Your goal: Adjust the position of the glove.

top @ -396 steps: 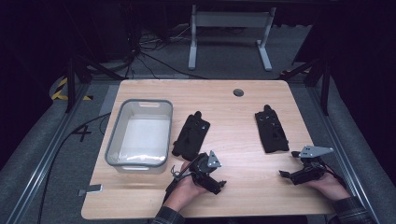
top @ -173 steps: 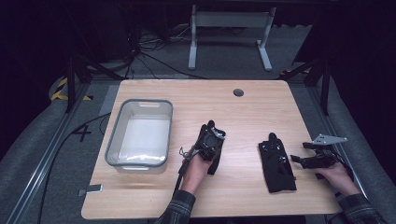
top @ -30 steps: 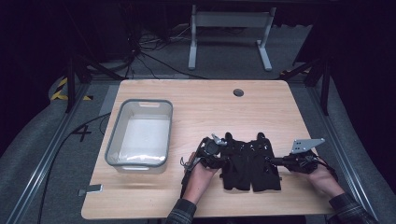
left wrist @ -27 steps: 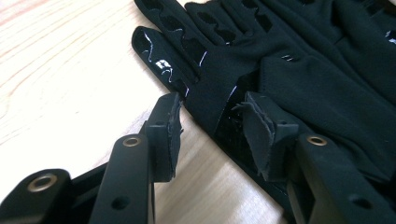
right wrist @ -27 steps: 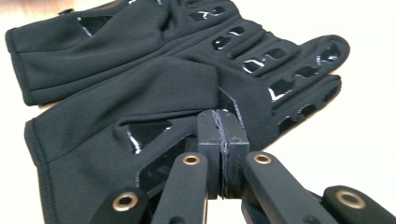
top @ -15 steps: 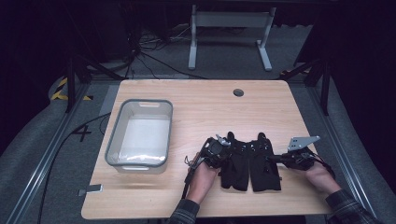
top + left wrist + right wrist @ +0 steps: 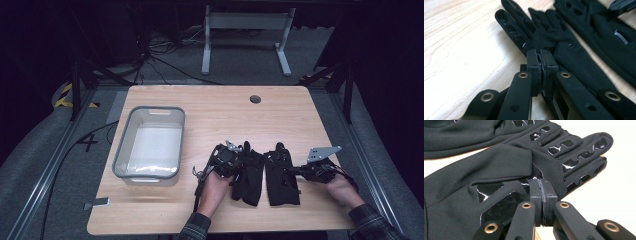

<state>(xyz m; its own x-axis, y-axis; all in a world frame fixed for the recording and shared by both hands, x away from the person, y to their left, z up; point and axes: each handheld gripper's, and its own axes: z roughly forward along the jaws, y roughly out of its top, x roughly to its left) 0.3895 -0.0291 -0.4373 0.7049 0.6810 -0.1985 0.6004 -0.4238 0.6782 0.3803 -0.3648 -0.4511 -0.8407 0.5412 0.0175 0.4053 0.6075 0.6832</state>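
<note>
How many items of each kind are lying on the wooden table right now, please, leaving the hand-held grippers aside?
Black fabric gloves: 2, a left-hand one and a right-hand one
Clear plastic bins: 1
Total: 3

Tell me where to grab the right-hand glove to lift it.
Probably the right glove at its outer edge near the palm, coming in low from the right. It lies flat, so only a pinched edge gives purchase; the right tongs already sit shut there.
</note>
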